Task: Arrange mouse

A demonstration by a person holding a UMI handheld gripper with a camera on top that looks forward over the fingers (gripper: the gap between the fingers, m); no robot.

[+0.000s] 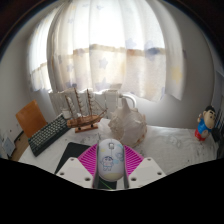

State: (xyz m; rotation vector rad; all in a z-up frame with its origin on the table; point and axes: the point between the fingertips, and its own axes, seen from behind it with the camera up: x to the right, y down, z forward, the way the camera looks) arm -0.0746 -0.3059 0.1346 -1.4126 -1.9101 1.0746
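Note:
A white mouse (109,160) with a small cartoon figure printed on its back sits between my gripper's (110,163) two fingers. The pink pads (90,157) press against both of its sides. The mouse is held up above the white table (175,145). Its front end points ahead toward a crumpled clear bag.
A dark mouse mat (74,153) lies just left of the fingers, with a black keyboard (47,135) beyond it. A wooden model ship (83,108) and a crumpled clear bag (126,122) stand ahead. A small toy figure (206,123) stands at the right. Curtains hang behind.

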